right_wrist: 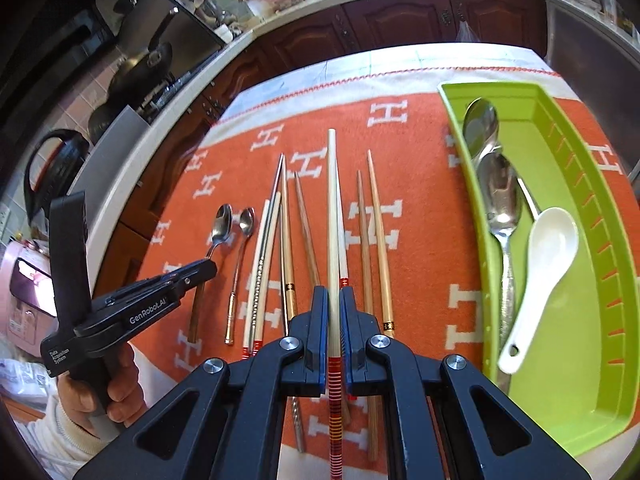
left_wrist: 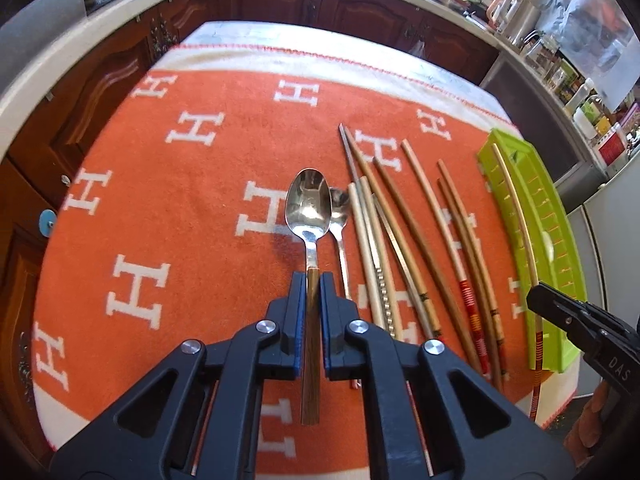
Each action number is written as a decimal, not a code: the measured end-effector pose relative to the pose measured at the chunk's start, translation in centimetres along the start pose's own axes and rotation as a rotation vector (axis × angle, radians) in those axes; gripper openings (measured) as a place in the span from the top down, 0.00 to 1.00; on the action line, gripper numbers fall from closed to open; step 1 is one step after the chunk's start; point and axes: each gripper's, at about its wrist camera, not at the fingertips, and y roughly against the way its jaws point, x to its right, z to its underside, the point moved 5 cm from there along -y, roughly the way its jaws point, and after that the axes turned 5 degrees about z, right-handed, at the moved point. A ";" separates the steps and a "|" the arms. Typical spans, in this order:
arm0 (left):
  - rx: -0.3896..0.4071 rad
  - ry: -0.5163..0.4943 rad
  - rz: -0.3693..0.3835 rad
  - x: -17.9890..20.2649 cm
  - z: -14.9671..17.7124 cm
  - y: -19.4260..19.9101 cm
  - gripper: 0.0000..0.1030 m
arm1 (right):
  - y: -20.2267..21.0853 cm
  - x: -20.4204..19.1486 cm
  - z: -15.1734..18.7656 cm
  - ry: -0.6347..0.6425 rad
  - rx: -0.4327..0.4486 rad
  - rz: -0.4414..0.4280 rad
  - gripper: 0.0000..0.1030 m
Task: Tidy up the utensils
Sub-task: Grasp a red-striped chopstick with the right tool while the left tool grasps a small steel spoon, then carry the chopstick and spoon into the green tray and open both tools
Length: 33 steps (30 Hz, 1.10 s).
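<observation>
1. While the left gripper (left_wrist: 311, 280) closes its blue-padded fingers on the wooden handle of a steel spoon (left_wrist: 308, 210), the bowl of that spoon points forward over the orange blanket (left_wrist: 180, 208) with white H letters.
2. Just to the right of the held spoon, a smaller long-handled spoon (left_wrist: 339, 216) lies on the blanket, and its handle runs under the left gripper's right finger.
3. Beyond it lies a row of loose chopsticks (left_wrist: 404, 216), some pale, some brown, one metal; several cross or touch near their tips.
4. At the right edge of the blanket sits a green utensil tray (right_wrist: 560, 92), long side running away from the cameras.
5. Inside the tray, along its left wall, two steel spoons (right_wrist: 500, 196) lie one behind the other, and a white ceramic soup spoon (right_wrist: 544, 264) rests beside them, overlapping the nearer one's handle.
6. The right gripper (right_wrist: 334, 300) is clamped narrowly on a pale chopstick with red bands (right_wrist: 333, 208), which sticks out forward above the row on the blanket.
7. Between that held chopstick and the tray lie two brown chopsticks (right_wrist: 374, 232), side by side.
8. Dark wooden cabinets (left_wrist: 280, 0) under a pale countertop surround the far side of the table, with a black kettle (right_wrist: 52, 168) at the left in the right wrist view.
</observation>
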 end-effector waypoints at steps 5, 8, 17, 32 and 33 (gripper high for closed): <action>0.048 -0.040 0.023 2.4 -0.6 3.6 0.96 | 2.8 1.1 0.0 -0.018 0.042 -0.002 0.95; 0.066 -0.063 0.052 4.6 -1.1 5.4 0.96 | 5.1 2.8 0.2 -0.043 0.071 0.013 0.95; 0.056 -0.162 0.156 14.6 -3.5 6.4 0.96 | 9.0 10.8 -1.9 -0.111 0.121 0.140 0.95; -0.098 -0.161 0.204 25.9 -4.1 -3.8 0.96 | 5.3 18.4 -4.7 -0.086 0.019 0.219 0.94; -0.104 -0.165 0.199 26.2 -3.9 -4.5 0.96 | 5.1 18.6 -4.7 -0.083 0.012 0.221 0.94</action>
